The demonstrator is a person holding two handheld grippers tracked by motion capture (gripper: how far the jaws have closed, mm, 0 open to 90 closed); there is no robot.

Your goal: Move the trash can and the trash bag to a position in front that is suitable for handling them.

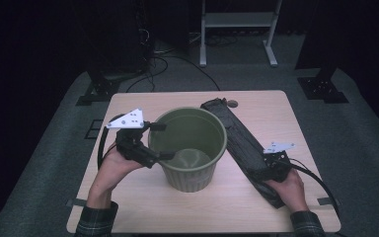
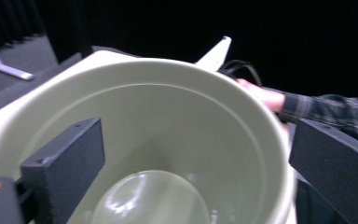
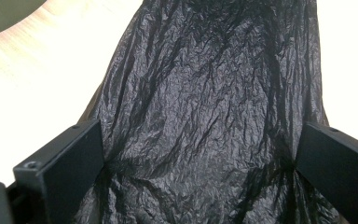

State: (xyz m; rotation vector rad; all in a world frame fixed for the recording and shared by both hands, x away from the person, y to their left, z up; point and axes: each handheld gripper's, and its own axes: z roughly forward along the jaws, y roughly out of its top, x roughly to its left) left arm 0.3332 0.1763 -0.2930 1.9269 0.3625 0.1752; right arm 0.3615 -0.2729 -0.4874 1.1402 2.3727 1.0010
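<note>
1. R gripper (image 1: 271, 165), near-right of table (image 1: 143, 217): jaws wide apart, straddling the near end of the black bin bag (image 1: 242, 143); pads at the bag's sides, but I can't tell if they press.
2. Bag's long axis runs diagonally, from R hand up-left to the far edge, touching or just beside the bin's right side.
3. L gripper (image 1: 159, 140) at the green bin (image 1: 190, 170) left rim: jaws spread, holding nothing. Bin sits mid-table, mouth up.
4. R hand is nearer the bag; open room front-centre and far-right.

left gripper (image 1: 159, 140) fingers spread, right gripper (image 1: 265, 167) low
</note>
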